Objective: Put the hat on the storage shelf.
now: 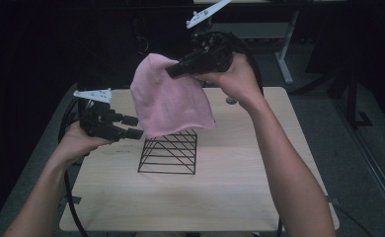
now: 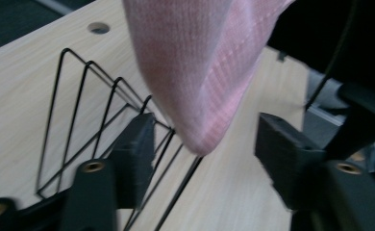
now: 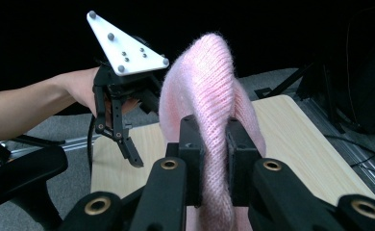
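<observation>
A pink knitted cloth (image 1: 168, 98) hangs in the air above a black wire rack (image 1: 171, 150) on the wooden table (image 1: 230, 187). My right gripper (image 1: 173, 69) is shut on the cloth's upper edge, with the knit pinched between its pads (image 3: 213, 144). My left gripper (image 1: 135, 127) is open at the cloth's lower left corner. In the left gripper view that hanging corner (image 2: 202, 96) dips between the two spread fingers (image 2: 137, 149), and I cannot tell whether it touches them. The rack (image 2: 94, 120) lies just behind. The left gripper (image 3: 123, 139) also appears in the right gripper view.
The table has a small round hole (image 1: 231, 100) near its back edge. A white desk leg (image 1: 283, 59) and dark floor lie beyond the table. A cable (image 1: 72, 202) trails from the left gripper down past the table's left edge.
</observation>
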`<state>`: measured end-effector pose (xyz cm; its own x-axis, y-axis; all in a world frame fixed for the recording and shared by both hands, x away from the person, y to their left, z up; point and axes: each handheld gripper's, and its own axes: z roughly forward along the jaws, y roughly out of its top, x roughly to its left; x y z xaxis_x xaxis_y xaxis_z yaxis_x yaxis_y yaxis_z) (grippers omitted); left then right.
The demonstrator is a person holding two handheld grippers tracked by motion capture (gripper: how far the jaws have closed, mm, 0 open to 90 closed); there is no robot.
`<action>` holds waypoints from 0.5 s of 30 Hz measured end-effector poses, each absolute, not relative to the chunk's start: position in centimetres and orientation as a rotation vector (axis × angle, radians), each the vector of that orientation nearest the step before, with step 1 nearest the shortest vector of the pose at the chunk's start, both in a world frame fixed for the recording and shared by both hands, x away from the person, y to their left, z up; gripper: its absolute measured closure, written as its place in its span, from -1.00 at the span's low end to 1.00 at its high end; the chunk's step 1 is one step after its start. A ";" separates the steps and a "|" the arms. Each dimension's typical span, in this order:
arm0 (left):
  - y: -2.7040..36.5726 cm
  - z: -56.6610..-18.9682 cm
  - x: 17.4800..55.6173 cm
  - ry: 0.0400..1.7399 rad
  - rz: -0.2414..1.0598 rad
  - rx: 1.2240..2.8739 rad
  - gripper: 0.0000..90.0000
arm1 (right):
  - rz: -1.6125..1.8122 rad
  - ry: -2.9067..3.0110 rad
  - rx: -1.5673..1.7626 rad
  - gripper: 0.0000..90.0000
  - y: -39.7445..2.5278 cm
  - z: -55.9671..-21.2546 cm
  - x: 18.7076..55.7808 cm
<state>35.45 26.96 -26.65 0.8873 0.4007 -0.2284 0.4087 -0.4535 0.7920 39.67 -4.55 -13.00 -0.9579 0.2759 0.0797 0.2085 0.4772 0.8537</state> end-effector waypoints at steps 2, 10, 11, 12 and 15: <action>27.4 -27.1 35.5 0.599 -0.017 2.087 0.01 | 1.530 2.641 0.430 0.79 -4.1 -13.1 39.7; 28.1 -28.3 36.0 0.638 -0.034 2.081 0.45 | 1.561 2.640 0.404 0.79 -2.5 -13.4 39.8; 28.1 -28.3 36.0 0.638 -0.034 2.081 0.55 | 1.561 2.640 0.404 0.79 -2.5 -13.4 39.8; 28.2 -28.4 36.0 0.635 -0.036 2.084 0.66 | 1.562 2.641 0.392 0.79 -2.2 -13.6 39.8; 28.4 -28.4 35.8 0.637 -0.027 2.081 0.83 | 1.566 2.641 0.400 0.79 -1.9 -13.9 39.9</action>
